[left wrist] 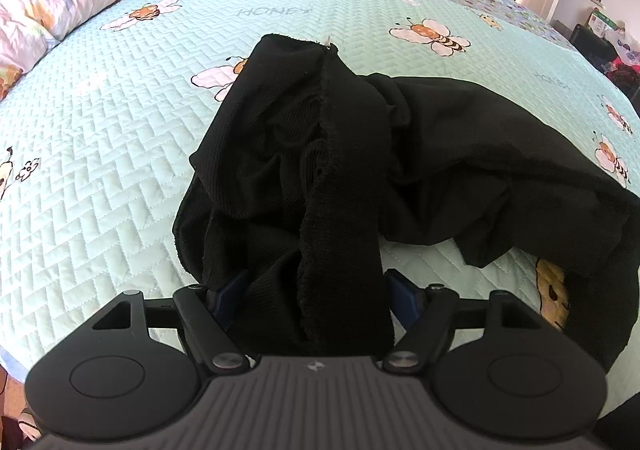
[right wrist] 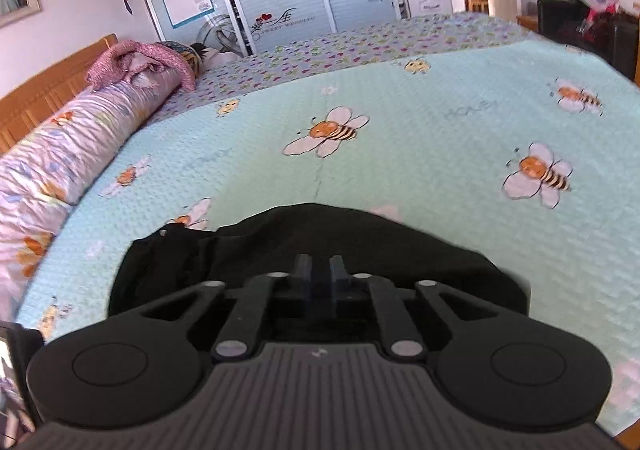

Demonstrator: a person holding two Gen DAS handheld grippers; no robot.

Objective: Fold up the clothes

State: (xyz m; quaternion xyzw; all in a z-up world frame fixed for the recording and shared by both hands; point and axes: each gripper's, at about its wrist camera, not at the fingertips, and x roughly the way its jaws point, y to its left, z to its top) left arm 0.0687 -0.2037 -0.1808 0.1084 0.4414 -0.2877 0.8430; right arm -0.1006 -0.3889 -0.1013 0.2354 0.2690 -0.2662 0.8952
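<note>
A black garment [left wrist: 360,154] lies rumpled in the centre and right of the left wrist view, on a pale green quilt [left wrist: 100,154] printed with bees. A thick hemmed band of it runs down the middle of the frame and passes between the two blue fingers of the left gripper [left wrist: 316,290], which stand wide apart with cloth bunched between them, not pinching it. In the right wrist view the same cloth [right wrist: 280,238] fills the lower centre, and the right gripper [right wrist: 320,270] has its fingers pressed nearly together; whether fabric sits between them cannot be told. A rolled floral duvet [right wrist: 60,154] lies along the left edge. The fold seems barely begun: the garment is unspread. The next move probably calls for gripping an edge with each claw and pulling it flat.
</note>
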